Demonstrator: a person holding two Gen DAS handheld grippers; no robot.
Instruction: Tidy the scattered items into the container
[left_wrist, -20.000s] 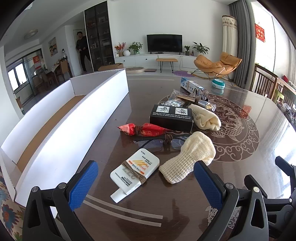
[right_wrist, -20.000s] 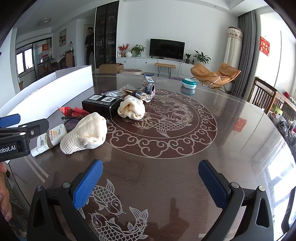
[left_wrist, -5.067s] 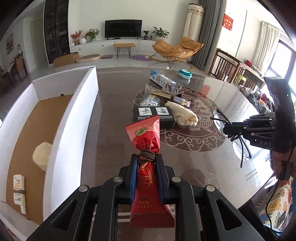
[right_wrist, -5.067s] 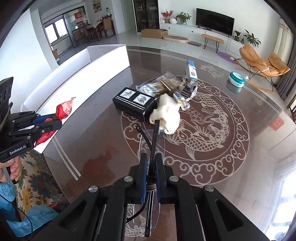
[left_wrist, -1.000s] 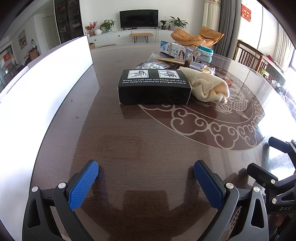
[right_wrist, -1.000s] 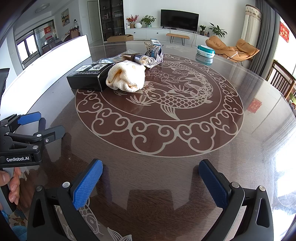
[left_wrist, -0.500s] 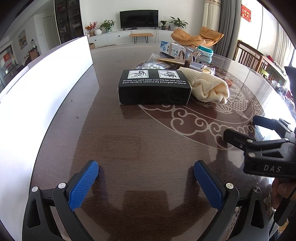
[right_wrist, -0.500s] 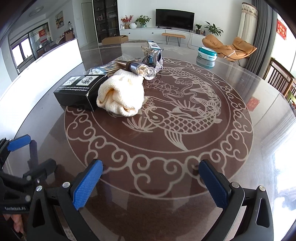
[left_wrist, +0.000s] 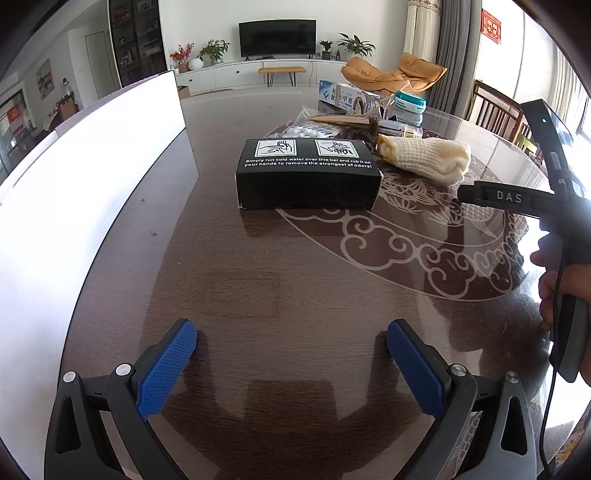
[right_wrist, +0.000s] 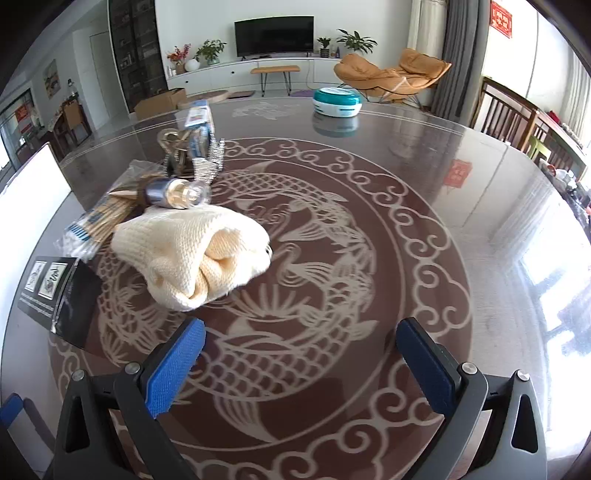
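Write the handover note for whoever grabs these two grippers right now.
Left gripper: open, empty, low over the table, pointed at the black box.
Right gripper: open, empty, closing in on the cream knitted cloth.
The white container stands along the left edge of the table; its inside is out of view.
Still on the table: black box, cream cloth, small glass bottle, bag of cotton swabs, toothpaste box, and the teal round tin at the far side.
Left to do: move these into the container, nearest first.
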